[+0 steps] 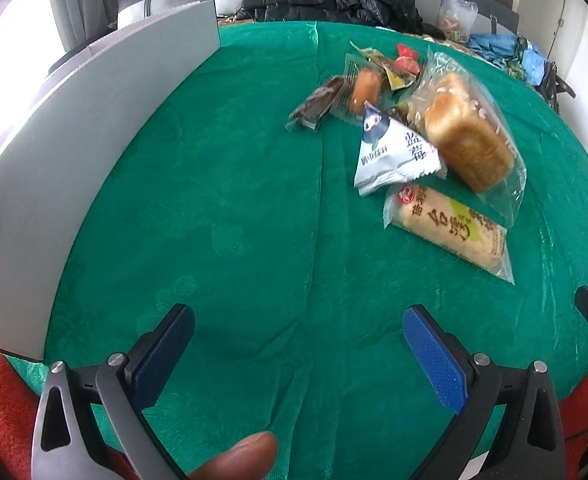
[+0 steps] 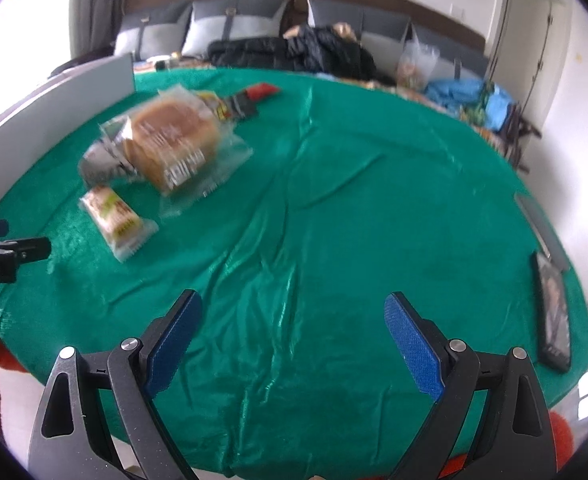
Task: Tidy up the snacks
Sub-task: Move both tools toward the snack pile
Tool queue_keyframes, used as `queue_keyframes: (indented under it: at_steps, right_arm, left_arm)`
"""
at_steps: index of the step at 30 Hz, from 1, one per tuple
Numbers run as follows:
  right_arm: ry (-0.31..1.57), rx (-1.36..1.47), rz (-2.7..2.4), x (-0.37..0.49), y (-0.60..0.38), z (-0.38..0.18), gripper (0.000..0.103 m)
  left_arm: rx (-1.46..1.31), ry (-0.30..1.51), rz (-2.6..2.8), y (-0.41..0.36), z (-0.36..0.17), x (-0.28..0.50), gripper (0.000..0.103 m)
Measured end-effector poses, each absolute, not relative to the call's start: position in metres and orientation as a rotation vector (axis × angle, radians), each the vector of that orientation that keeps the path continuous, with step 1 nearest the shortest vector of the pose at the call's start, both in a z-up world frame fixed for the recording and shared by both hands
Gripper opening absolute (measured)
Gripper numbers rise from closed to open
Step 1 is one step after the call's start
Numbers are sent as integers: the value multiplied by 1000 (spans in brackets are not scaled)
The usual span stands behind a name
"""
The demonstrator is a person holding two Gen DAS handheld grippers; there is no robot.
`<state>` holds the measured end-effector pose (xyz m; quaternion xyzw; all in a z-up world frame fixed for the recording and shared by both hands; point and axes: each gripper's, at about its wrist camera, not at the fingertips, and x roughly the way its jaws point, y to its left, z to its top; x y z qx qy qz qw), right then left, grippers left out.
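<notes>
We find the left gripper (image 1: 298,336) and right gripper (image 2: 292,320) both spread wide, holding nothing, above the green cloth (image 1: 234,220). The bread loaf (image 1: 468,132), white triangular packet (image 1: 394,156) and long cake packet (image 1: 450,226) lie clustered together.

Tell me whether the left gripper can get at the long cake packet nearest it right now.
Probably yes. The left gripper is open and empty, and only bare green cloth lies between it and the long cake packet, which sits at the pile's near edge.
</notes>
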<state>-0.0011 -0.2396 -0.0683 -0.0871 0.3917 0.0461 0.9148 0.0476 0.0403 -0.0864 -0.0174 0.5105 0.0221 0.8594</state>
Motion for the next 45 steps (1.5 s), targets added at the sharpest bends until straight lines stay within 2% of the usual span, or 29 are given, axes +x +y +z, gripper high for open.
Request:
queue_keyframes:
  at_steps: [8,30,35,45]
  right_arm:
    - [910,-162,90,7,-244,-86,94]
    - [938,-79,120,12,-253,-88,95]
    - [935,-73,122,13,-254,-89,95]
    - [933,-73,127,12,-254,-90,96]
  left_arm:
    - [-37,1085,47,40,-91,51,103]
    - [-35,1093,47,41,-91,49,103]
    - [-5,1157,-19,44,-89,73,103]
    - [63,1104,-118,64,-90,109,103]
